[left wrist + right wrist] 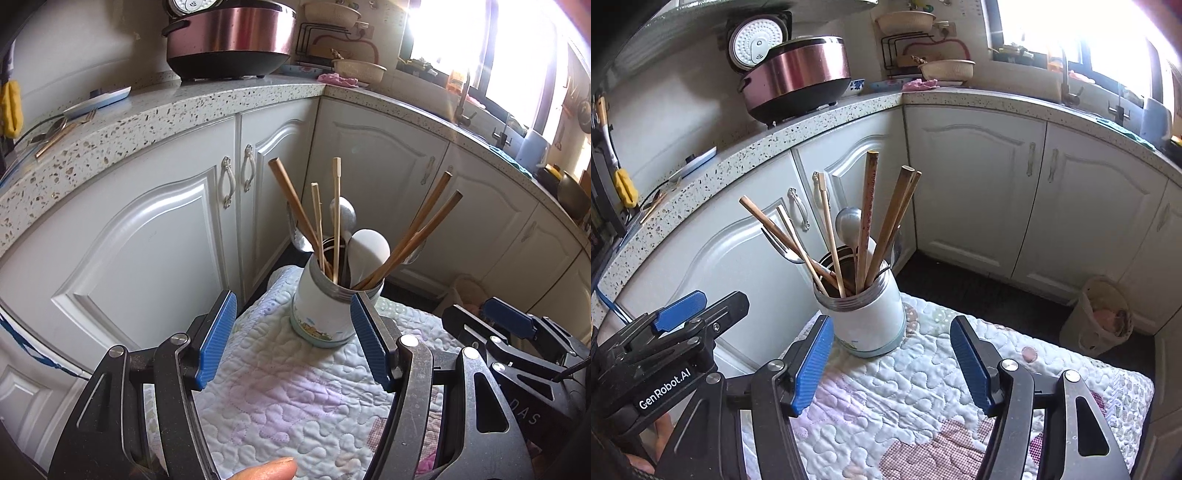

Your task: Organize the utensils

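A white utensil holder (866,317), filled with chopsticks (886,221), spoons and a fork (781,245), is shown upright on a quilted cloth (923,387). The left gripper (293,341) and right gripper (892,363) are held apart, empty. Tipping is risked if the splayed chopsticks are knocked.

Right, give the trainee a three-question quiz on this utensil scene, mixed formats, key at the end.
1. True or false: the left gripper is shut on a chopstick.
2. The white utensil holder stands on: A) the speckled countertop B) the quilted cloth C) the floor.
3. Fill in: on the countertop, the rice cooker has its lid ____.

Key: 1 false, both it and the right gripper are open and empty. 2 B. 3 open.
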Available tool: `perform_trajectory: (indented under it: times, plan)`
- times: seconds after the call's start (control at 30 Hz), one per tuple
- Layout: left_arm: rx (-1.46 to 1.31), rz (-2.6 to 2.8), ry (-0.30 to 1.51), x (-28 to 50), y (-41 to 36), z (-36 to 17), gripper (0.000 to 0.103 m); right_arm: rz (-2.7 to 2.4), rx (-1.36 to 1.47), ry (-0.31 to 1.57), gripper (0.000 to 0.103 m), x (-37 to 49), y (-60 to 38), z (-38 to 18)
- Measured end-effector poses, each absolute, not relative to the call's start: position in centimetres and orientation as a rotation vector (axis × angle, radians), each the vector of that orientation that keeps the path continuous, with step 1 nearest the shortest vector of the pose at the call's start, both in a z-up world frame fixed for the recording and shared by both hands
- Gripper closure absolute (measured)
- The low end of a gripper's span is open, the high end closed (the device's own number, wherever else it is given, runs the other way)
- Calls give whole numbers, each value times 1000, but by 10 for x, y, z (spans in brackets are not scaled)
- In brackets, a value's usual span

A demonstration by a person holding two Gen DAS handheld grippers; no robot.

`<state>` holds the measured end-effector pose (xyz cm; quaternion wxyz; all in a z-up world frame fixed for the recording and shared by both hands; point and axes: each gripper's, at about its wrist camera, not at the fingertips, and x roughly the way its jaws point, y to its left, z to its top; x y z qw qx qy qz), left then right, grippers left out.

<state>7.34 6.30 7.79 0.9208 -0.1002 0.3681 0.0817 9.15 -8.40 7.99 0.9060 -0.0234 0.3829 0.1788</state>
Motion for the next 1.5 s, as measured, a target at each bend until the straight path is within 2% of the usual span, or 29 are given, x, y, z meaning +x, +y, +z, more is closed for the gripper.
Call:
perform_trajectory:
  times: [0.4,1.5]
  plan:
    - [-205,182,770,73,64,72,39,366,-53,804,36,94,-82,80]
    - [-188,198,805,74,64,60,39,374,-65,843,35,93,-70,66]
